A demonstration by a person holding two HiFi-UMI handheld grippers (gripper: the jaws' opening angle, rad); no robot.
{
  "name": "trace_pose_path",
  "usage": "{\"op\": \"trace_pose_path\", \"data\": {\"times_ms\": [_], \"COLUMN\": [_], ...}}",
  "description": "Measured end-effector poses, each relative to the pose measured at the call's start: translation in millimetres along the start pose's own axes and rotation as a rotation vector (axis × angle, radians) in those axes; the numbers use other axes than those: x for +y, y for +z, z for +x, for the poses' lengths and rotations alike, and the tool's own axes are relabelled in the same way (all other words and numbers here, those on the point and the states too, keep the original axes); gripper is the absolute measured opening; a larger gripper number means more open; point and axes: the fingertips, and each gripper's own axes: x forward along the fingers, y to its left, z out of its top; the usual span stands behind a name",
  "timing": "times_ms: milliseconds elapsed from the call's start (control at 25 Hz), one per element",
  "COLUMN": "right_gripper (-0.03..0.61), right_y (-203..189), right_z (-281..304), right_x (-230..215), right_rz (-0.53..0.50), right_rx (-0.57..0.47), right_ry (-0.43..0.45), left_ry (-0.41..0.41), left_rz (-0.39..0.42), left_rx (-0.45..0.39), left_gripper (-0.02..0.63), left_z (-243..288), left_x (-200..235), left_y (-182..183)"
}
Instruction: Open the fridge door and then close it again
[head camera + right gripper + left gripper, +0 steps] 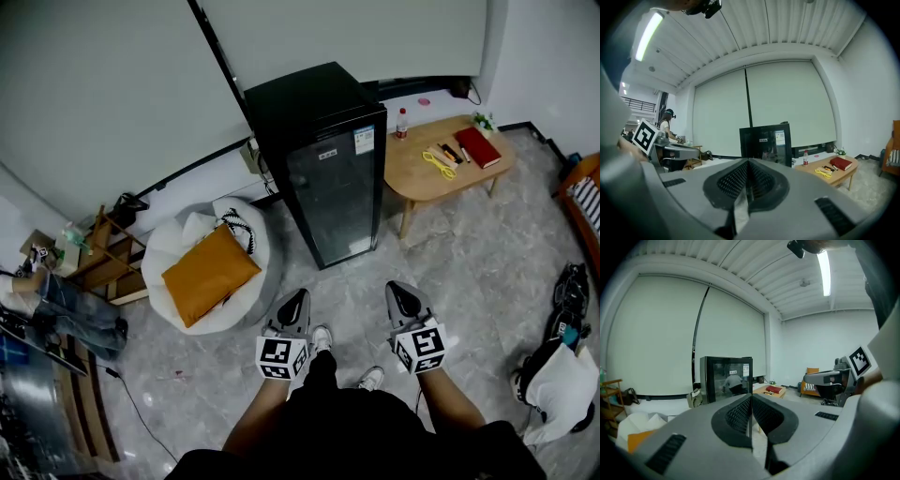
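While the fridge [323,159] stands well ahead on the floor, door closed, between the beanbag [187,246] and the low table [412,171], the left gripper [297,297] and right gripper [399,291] are both clenched on nothing. Risk: closed jaws cannot take the door edge and may skid off the glass front; a hard pull may shift the cabinet

You hold two grippers, left gripper [297,300] and right gripper [402,294]. You face one fridge [328,150], one table [412,167], one bottle [402,123], one red book [477,146].
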Motion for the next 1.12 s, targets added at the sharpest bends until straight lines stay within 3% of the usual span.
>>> {"op": "trace_pose_path", "data": {"times_ms": [480,1120], "right_gripper": [0.018,0.018], "right_y": [36.4,39.0], "right_z": [94.1,203.5], "right_x": [-3.0,20.4], "right_rz": [-0.037,-0.047], "right_rx": [-0.028,0.021], "right_ry": [-0.01,-0.022], "left_ry": [-0.044,-0.093], "left_rz": [0.01,0.038], "left_rx": [-0.034,-0.015], "left_gripper": [0.023,0.023], "left_z": [78.0,127.1], "left_x": [66.2,158.8], "left_y": [32.4,36.2]}}
